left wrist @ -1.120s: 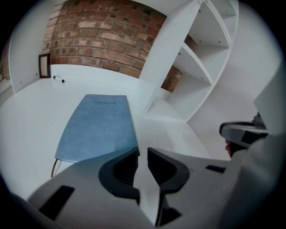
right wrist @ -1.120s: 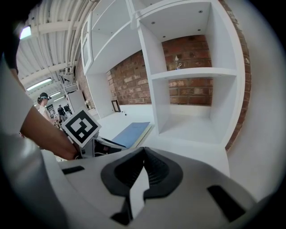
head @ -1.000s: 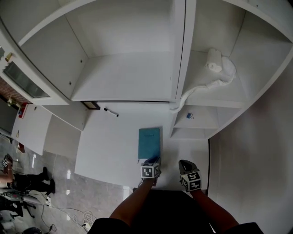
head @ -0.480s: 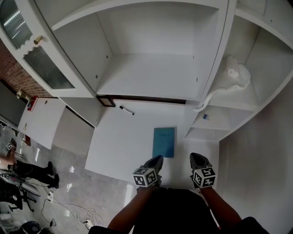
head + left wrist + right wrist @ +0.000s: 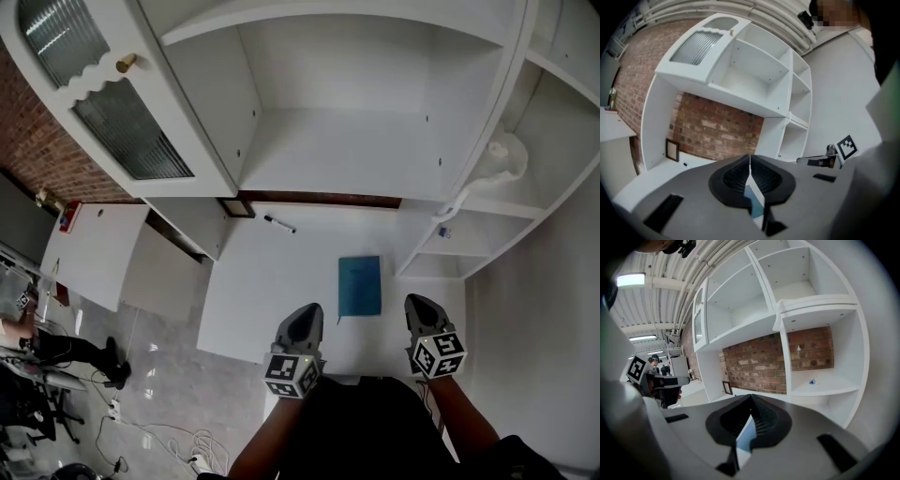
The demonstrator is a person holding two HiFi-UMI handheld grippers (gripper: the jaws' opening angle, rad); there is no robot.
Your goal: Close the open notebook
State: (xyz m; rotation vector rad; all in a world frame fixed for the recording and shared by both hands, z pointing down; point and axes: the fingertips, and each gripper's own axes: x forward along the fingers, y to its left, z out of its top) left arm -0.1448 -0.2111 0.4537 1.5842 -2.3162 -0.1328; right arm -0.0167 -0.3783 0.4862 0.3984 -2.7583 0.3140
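The left gripper (image 5: 308,310) and right gripper (image 5: 418,304) had jaws clenched empty, so only a stray swing might have knocked the closed notebook (image 5: 360,286) off the tabletop (image 5: 272,281).

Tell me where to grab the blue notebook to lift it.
The notebook lies closed and flat on the desk, long sides running away from you. Probably take its near short edge, coming in low from the front. Both left gripper and right gripper are shut; open one first.
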